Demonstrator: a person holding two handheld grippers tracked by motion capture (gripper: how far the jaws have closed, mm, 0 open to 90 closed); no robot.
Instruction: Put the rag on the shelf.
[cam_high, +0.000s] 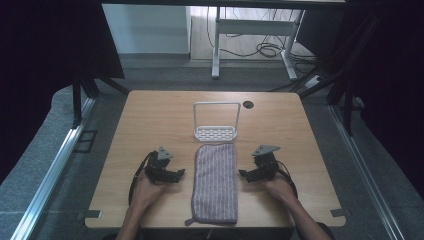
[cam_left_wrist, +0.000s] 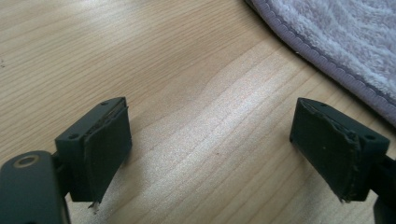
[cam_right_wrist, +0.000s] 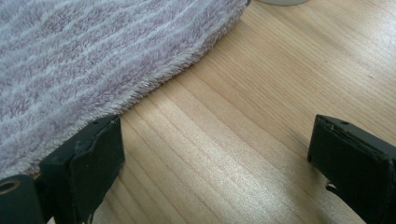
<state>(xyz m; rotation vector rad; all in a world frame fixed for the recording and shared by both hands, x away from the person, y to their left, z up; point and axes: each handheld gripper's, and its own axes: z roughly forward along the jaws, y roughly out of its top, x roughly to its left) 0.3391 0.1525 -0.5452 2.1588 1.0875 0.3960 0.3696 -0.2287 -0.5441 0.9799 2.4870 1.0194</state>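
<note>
A folded purple-and-white striped towel (cam_high: 215, 181) lies lengthwise in the middle of the wooden table (cam_high: 160, 117). A white wire-handled rack (cam_high: 216, 122) stands just beyond its far end. My left gripper (cam_high: 181, 173) rests on the table left of the towel, jaws open and pointing toward it, nothing between them. In the left gripper view (cam_left_wrist: 210, 149) the towel's hemmed edge (cam_left_wrist: 327, 42) lies ahead at upper right. My right gripper (cam_high: 242, 174) sits right of the towel, open and empty. In the right gripper view (cam_right_wrist: 215, 158) the towel (cam_right_wrist: 84, 60) lies just beyond the left jaw.
A round cable hole (cam_high: 248, 104) is in the table's far edge near the rack. Black curtains hang at both sides. A white desk frame (cam_high: 250, 30) and cables stand on the floor behind the table. Metal rails run along the floor left and right.
</note>
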